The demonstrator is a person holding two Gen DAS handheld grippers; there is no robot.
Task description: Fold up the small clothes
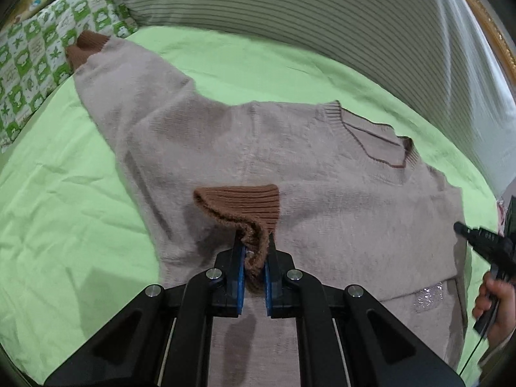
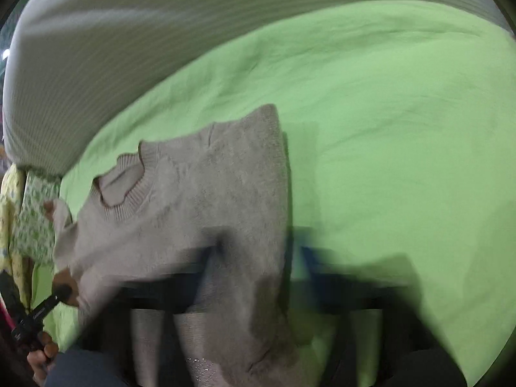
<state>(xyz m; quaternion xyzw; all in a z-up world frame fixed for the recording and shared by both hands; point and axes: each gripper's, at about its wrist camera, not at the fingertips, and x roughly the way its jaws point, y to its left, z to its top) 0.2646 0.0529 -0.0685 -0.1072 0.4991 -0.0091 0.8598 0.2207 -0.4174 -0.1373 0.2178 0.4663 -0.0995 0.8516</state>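
Item: small knitted sweater (image 1: 245,148), pale grey-mauve, with brown ribbed cuffs and a ribbed neckline (image 1: 364,135) edged in a thin brown line. It lies spread on a bed covered by a light green sheet (image 1: 64,200), roughly mid-bed, neckline toward the far edge. One sleeve stretches flat toward the far left corner, its brown cuff (image 1: 85,46) touching a green-and-white patterned pillow (image 1: 35,61). The other sleeve is folded across the body of the sweater, and its brown cuff (image 1: 242,206) lies on the chest area. A glittery patch (image 1: 429,293) shows near the hem at the near right.

Left hand-held gripper (image 1: 254,251): black frame, blue pads. Jaws closed tight on the edge of the folded-over cuff, with the knit bunched between the pads and pulled up slightly from the sweater.

Right hand-held gripper (image 2: 254,258): heavily motion-blurred in its own view, over the sweater's right side edge where the knit meets the green sheet. Jaws drawn nearly together; whether any fabric is pinched between them cannot be told through the blur. In the left wrist view it appears at the right margin as a black tip with a hand (image 1: 493,303) around its handle.

Surroundings: a grey striped cushion or bolster (image 1: 290,13) along the far edge of the bed; a gilt frame edge (image 1: 490,32) at the upper right.
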